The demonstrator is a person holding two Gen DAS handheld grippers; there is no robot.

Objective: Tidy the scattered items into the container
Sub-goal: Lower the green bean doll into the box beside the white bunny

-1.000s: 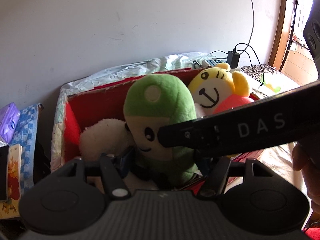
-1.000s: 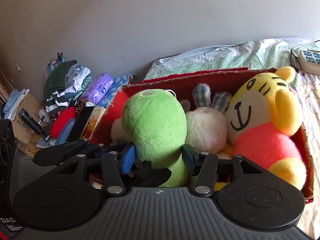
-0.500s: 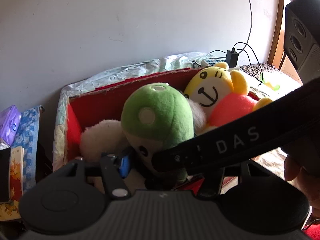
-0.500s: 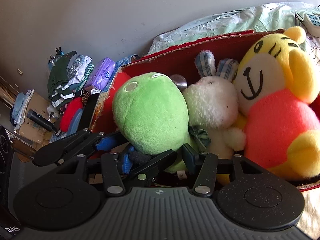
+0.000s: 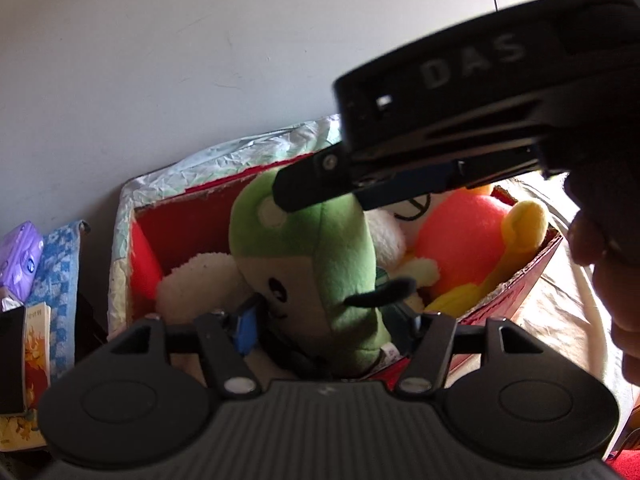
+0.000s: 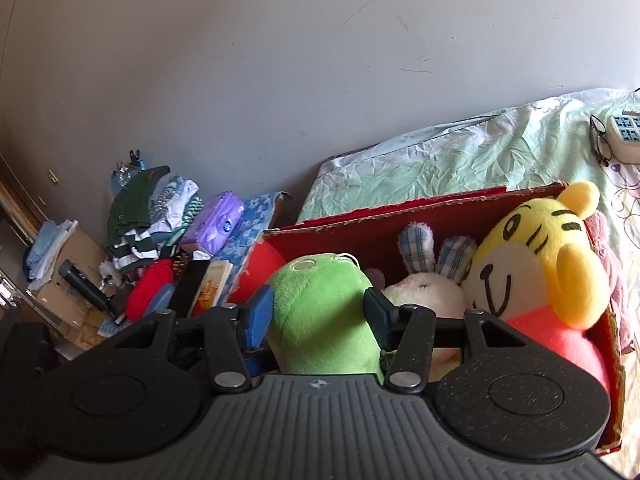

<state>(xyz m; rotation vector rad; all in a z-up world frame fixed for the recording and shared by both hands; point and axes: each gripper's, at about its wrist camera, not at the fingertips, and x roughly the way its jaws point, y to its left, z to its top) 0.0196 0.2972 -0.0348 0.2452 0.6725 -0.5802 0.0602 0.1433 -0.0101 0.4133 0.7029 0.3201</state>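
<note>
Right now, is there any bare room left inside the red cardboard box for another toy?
Hardly. The red cardboard box is packed: green plush, white checked-ear rabbit and yellow tiger plush press together. Only a sliver of bare red wall shows behind the green plush. Outside, the pale green sheet behind the box is free.

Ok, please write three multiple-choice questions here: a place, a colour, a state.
1. Where is the purple plastic tissue pack? A beside the cardboard box, outside it; B inside it; C hung on the wall.
2. What colour is that box? A blue; B red; C white.
3. How is the green round-headed plush toy? A upright in the box; B lying on the floor; C upside down.
Key: A: it lies left of the box; B: its walls are red; A: its head points up.
</note>
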